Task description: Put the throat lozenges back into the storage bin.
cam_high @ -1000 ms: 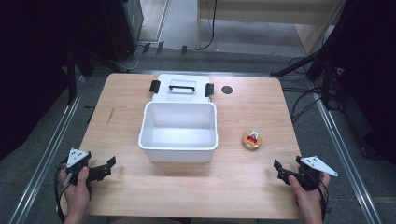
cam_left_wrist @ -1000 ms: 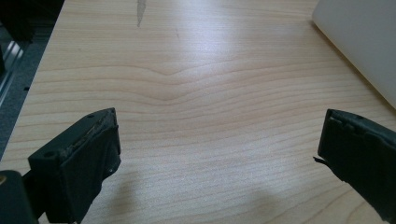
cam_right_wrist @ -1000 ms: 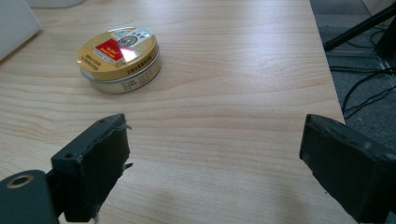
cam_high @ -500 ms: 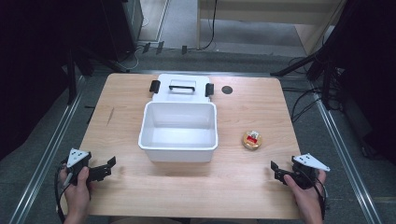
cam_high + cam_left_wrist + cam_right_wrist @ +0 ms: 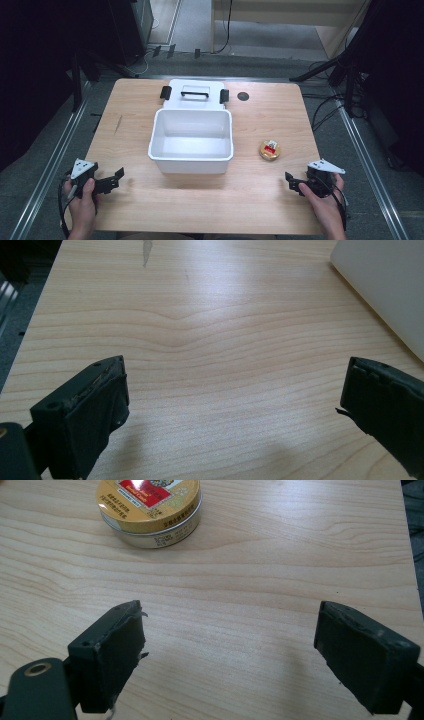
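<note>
Where the table point(image 5: 260, 200) lies bare, two tools, left point(image 5: 118, 176) and right point(image 5: 291, 181), both spread wide; one bin point(image 5: 191, 137), one tin point(image 5: 270, 149)

Bright overhead light, soft shadows, dark surroundings

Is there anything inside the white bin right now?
No, the white bin on the table shows a bare bottom in the high view.
</note>
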